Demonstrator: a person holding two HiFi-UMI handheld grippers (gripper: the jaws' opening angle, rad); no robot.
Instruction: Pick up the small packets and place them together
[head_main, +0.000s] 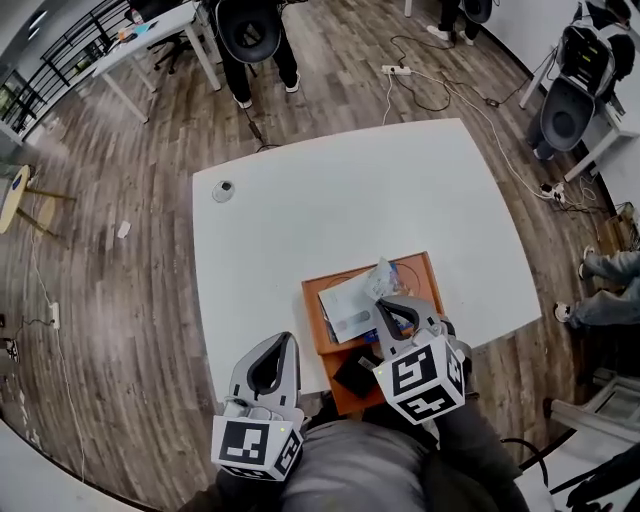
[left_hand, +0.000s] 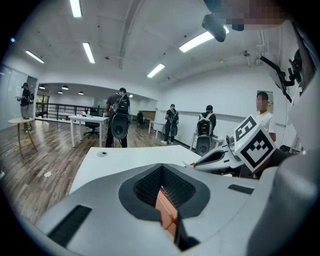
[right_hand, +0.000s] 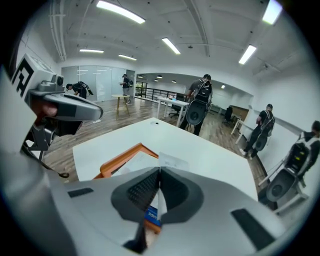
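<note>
An orange tray (head_main: 312, 322) sits at the near edge of the white table (head_main: 330, 200) and holds pale, flat small packets (head_main: 345, 305). My right gripper (head_main: 383, 303) hovers over the tray with its jaws together. A thin clear packet (head_main: 380, 278) sticks out past the tips, pinched between them. In the right gripper view that packet (right_hand: 172, 162) shows just beyond the closed jaws (right_hand: 160, 170), above the tray (right_hand: 117, 160). My left gripper (head_main: 288, 340) is left of the tray over the table's near edge. Its jaws (left_hand: 162, 167) are shut and hold nothing.
A black object (head_main: 355, 372) lies at the tray's near end. A small round item (head_main: 223, 190) rests at the table's far left corner. People with backpacks stand beyond the table (head_main: 250, 40), with desks, chairs and floor cables around.
</note>
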